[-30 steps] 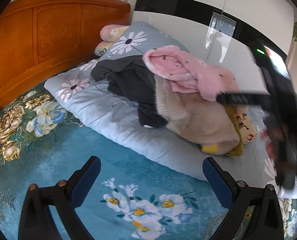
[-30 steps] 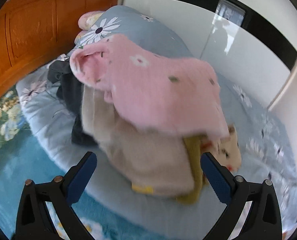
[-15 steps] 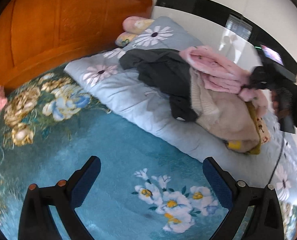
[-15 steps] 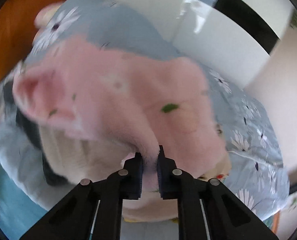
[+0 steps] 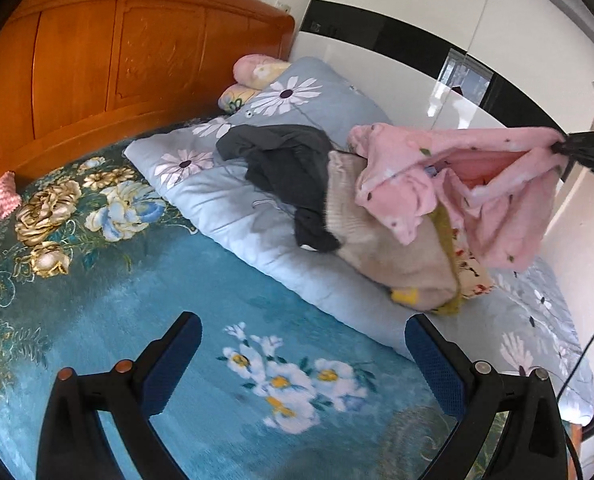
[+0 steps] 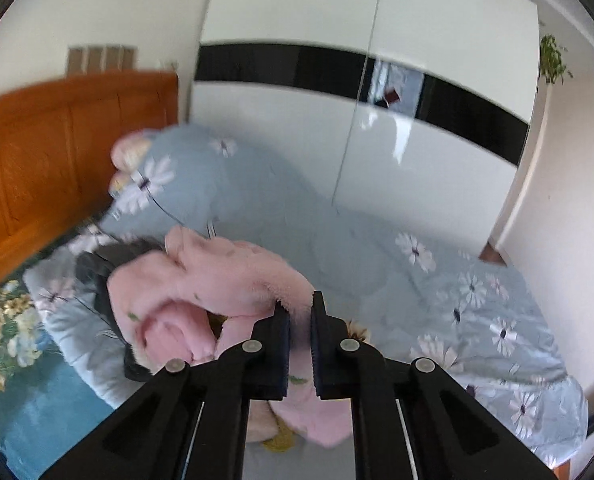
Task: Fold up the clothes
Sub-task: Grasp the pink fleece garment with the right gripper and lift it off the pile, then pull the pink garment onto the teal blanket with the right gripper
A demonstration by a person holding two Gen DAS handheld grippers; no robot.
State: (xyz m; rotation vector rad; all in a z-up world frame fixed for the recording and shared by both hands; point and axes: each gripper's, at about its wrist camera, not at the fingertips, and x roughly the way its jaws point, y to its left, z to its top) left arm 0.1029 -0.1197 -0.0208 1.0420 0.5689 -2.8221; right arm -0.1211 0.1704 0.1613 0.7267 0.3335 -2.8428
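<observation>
Behind everything stood an orange wooden headboard (image 5: 97,60) and a glossy white wardrobe with a black band (image 6: 337,120), the latter blurred in the right wrist view. Below lay a teal floral bedspread (image 5: 177,280) with a pale blue daisy-print quilt (image 5: 225,200) spread over it.

From the left gripper (image 5: 303,354), whose blue-padded fingers stood wide apart with nothing between them, the heap of clothes sat ahead and to the right on the quilt. A dark garment (image 5: 293,168) lay at the heap's far left, a beige knit (image 5: 377,240) in front of it, and something yellow-green (image 5: 445,240) showed only as an edge beneath, its shape impossible to make out.

The right gripper (image 6: 299,316) was pinched tight on an edge of the pink fleece garment (image 5: 457,184), lifted clear of the pile at that end while its other end draped on the beige knit. Seen from the left wrist, that gripper was cut off at the frame's right border, along with part of the hand holding it. In its own view the fleece hid most of the pile below.
</observation>
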